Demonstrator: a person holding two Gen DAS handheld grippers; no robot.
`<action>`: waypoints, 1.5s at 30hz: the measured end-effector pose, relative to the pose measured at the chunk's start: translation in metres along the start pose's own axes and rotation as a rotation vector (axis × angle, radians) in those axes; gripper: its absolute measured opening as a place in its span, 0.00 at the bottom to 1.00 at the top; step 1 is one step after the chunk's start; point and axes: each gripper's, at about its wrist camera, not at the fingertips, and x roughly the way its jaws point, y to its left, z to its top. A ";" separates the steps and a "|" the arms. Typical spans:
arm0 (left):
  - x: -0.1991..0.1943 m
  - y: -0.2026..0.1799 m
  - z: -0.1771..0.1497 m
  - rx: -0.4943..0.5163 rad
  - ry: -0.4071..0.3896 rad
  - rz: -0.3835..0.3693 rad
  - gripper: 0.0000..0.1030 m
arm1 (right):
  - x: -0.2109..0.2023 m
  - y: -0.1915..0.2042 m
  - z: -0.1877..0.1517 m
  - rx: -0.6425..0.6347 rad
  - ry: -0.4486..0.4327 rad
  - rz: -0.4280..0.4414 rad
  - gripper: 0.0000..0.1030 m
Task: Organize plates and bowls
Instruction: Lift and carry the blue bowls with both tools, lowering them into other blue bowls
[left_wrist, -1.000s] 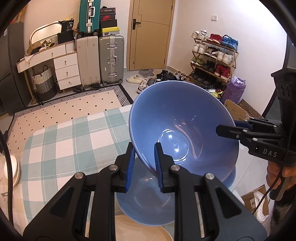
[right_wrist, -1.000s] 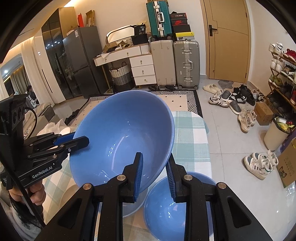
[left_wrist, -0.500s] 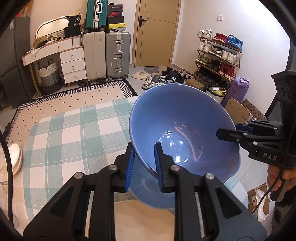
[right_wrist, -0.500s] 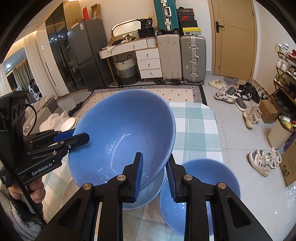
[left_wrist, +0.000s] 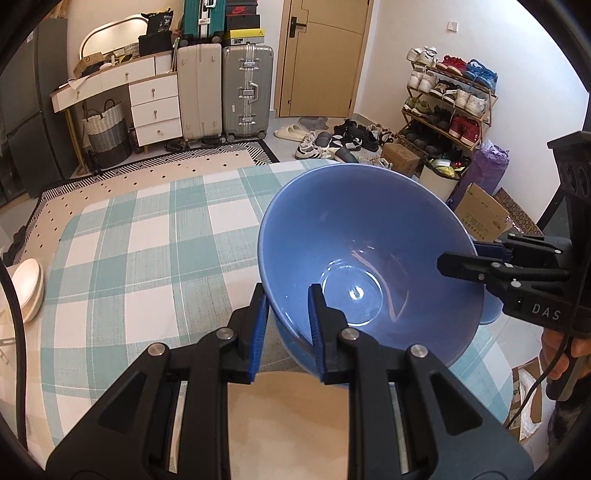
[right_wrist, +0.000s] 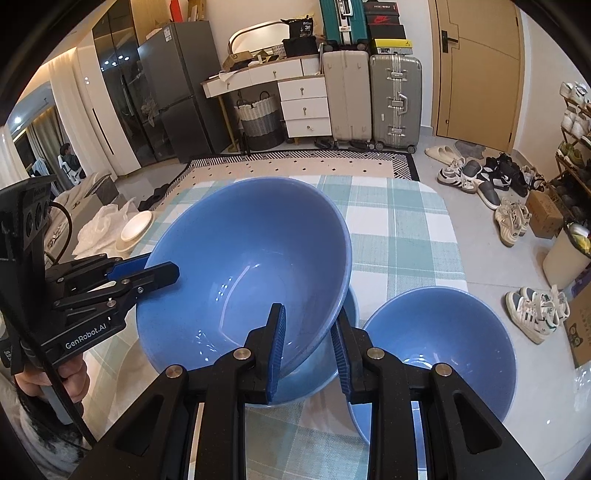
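Evidently I was mid-stacking: both my left gripper (left_wrist: 285, 325) and right gripper (right_wrist: 307, 349) had their jaws clamped on opposite rims of the big blue bowl (right_wrist: 243, 273), tilted just above a second bowl (right_wrist: 317, 380) on the table (left_wrist: 147, 236). Next I needed to level it, seat it, then release.

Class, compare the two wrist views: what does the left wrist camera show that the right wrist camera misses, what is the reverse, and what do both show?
Only the left wrist view: the purple bag beside the shoe rack.

Only the right wrist view: a second blue bowl resting on the table, and the dark fridge.

Both: the held blue bowl with the left claw and right claw each shut on its rim, above the checked tablecloth.
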 end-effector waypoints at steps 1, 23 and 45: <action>0.005 0.002 -0.001 -0.001 0.003 0.001 0.17 | 0.003 0.000 -0.001 -0.001 0.004 -0.002 0.25; 0.070 0.001 -0.024 0.044 0.053 0.068 0.17 | 0.050 -0.004 -0.025 -0.046 0.078 -0.086 0.26; 0.094 0.007 -0.029 0.036 0.083 0.054 0.18 | 0.056 -0.004 -0.028 -0.095 0.091 -0.126 0.27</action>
